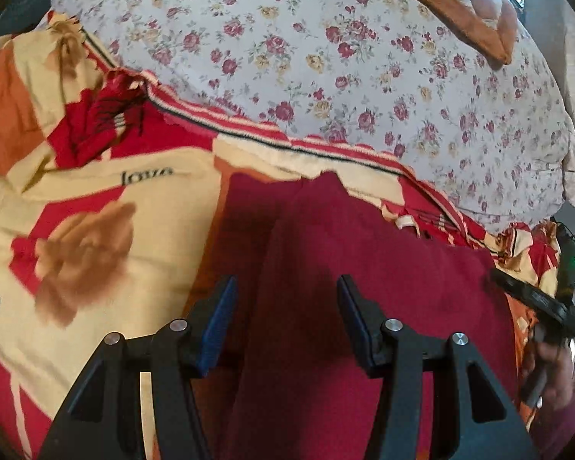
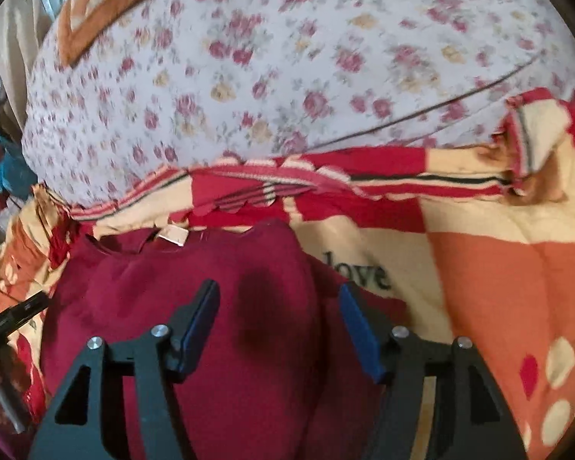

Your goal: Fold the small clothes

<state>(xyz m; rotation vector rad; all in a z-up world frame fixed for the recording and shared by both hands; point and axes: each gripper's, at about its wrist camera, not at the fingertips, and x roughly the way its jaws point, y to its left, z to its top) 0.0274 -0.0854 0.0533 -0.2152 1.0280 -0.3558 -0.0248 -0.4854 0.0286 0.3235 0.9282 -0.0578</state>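
A dark red small garment lies flat on a red, cream and orange blanket. In the left wrist view its left part is folded over into a raised strip. My left gripper is open and empty, just above the garment's folded part. In the right wrist view the garment shows its neckline with a cream label at the far edge. My right gripper is open and empty, above the garment's right side. The right gripper's finger also shows at the right edge of the left wrist view.
The blanket bears "love" lettering and lies on a bed with a white floral sheet. An orange and cream pillow lies at the far side. The bed's edge falls off at the right in the left wrist view.
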